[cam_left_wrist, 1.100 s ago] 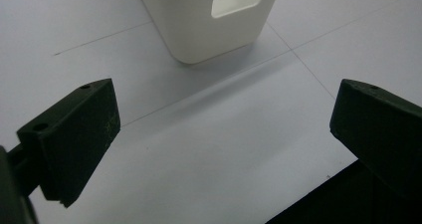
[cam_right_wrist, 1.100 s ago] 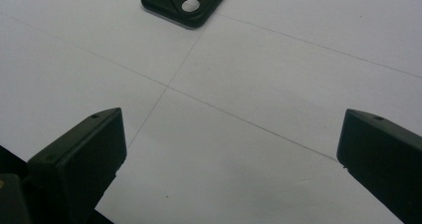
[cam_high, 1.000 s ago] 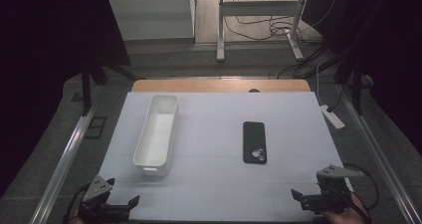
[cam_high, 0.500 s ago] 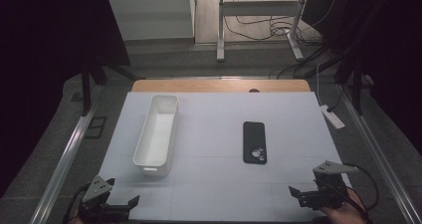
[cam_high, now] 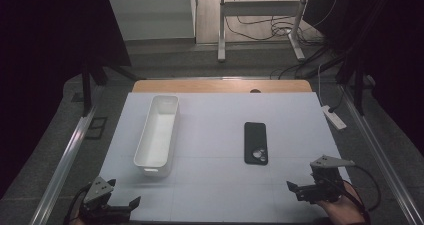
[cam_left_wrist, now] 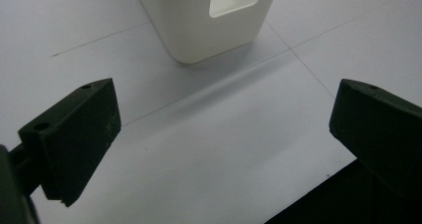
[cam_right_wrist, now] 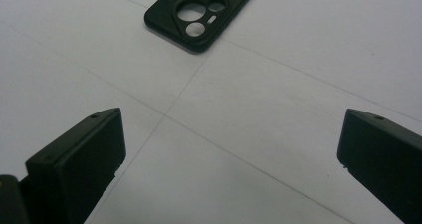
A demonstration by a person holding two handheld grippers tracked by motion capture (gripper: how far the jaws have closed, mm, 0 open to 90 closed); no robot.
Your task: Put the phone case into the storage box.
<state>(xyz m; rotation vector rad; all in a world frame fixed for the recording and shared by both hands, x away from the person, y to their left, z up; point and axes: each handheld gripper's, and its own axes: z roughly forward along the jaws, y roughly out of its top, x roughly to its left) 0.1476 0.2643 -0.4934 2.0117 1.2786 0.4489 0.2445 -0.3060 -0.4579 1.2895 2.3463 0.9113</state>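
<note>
Phone case (cam_high: 255, 142) flat on bench (cam_high: 215, 185), camera holes toward right claw (cam_high: 300, 191); both claws released, left claw (cam_high: 131, 205) near tray (cam_high: 157, 130).

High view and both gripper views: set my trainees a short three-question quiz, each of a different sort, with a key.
1. True or false: the right gripper is shut on the black phone case.
2. Which thing lies nearest the left gripper? A) white bin B) phone case C) power strip
3. Fill in: the phone case lies with its camera cutouts at the ____ end, by the high view.

Key
1. False; jaws wide apart, case untouched.
2. A
3. near
</note>
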